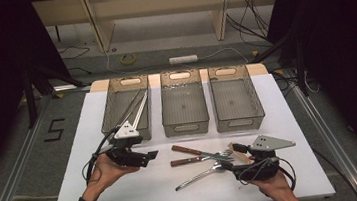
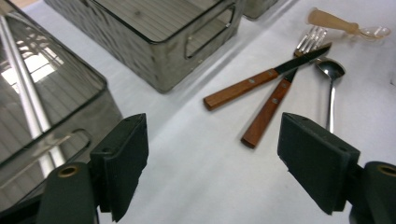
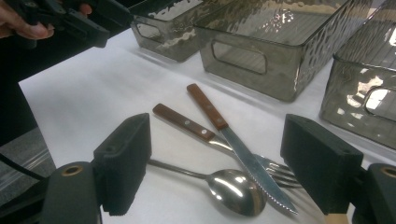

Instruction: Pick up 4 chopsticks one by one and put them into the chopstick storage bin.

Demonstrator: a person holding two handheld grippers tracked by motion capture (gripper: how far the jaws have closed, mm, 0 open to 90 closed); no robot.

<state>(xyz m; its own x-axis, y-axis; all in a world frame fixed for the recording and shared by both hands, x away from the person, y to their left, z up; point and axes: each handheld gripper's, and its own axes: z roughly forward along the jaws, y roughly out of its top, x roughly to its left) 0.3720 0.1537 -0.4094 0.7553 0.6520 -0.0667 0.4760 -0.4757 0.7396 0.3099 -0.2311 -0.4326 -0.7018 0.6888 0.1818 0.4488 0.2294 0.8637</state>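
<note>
A wooden-handled knife (image 1: pixel 188 150) and a wooden-handled fork (image 1: pixel 188 161) lie crossed on the white table (image 1: pixel 125 186), with a metal spoon (image 1: pixel 199 175) just in front of them. My left gripper (image 1: pixel 151 156) hovers left of the cutlery, in front of the left bin (image 1: pixel 126 108), which holds thin metal rods (image 1: pixel 137 107). In the left gripper view its jaws (image 2: pixel 217 163) stand wide open and empty, facing the knife (image 2: pixel 252 84), fork (image 2: pixel 273 105) and spoon (image 2: pixel 331 74). My right gripper (image 1: pixel 238 158) sits right of the cutlery, open (image 3: pixel 217 163) over the spoon (image 3: pixel 229 184) and knife (image 3: pixel 224 128).
Three grey bins stand in a row at the back: left, middle (image 1: pixel 183 105) and right (image 1: pixel 235 99). A small tan-handled spoon (image 2: pixel 341 23) lies by my right gripper. Bare table stretches along the front left. The table's front edge is close to both hands.
</note>
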